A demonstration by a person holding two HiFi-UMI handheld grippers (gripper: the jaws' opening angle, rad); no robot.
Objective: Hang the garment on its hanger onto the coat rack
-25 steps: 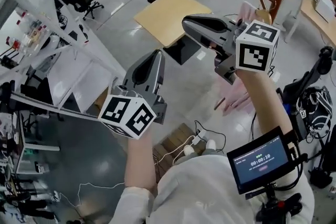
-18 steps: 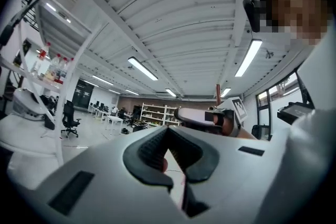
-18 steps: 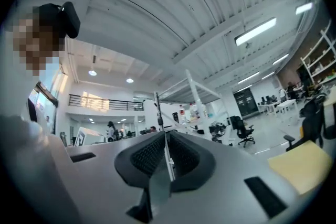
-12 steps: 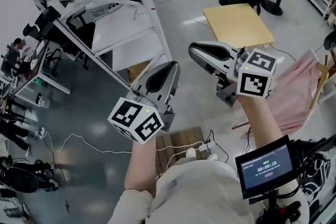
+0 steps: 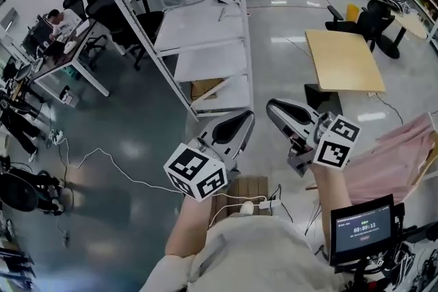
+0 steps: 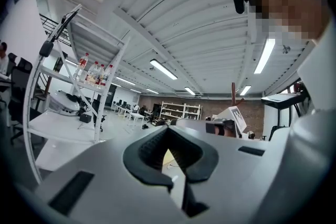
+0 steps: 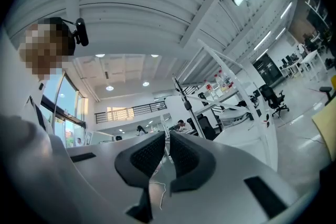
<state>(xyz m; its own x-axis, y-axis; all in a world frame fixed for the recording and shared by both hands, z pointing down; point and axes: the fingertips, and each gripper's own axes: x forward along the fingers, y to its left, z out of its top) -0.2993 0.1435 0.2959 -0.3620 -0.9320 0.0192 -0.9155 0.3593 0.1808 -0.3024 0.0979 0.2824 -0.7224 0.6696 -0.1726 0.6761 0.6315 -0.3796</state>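
Note:
The pink garment (image 5: 393,157) shows at the far right edge of the head view, draped from a wooden hanger (image 5: 427,164); what it hangs from lies outside the frame. No coat rack is in view. My left gripper (image 5: 246,117) is held up in front of me, shut and empty. Beside it, my right gripper (image 5: 272,107) is also shut and empty, well left of the garment. The left gripper view has its pads (image 6: 157,147) meeting over open room. Pads (image 7: 149,153) in the right gripper view stand together, with nothing between them.
A white shelving rack (image 5: 205,44) runs up the middle of the floor. A yellow table (image 5: 342,61) and office chairs (image 5: 373,17) stand at the back right. A wooden pallet (image 5: 239,189) with a white cable lies at my feet. A small screen (image 5: 363,228) sits at the lower right.
The head view has swung left, so the coat rack has left the frame and the garment has slid to the right edge. Both grippers stay shut and raised.

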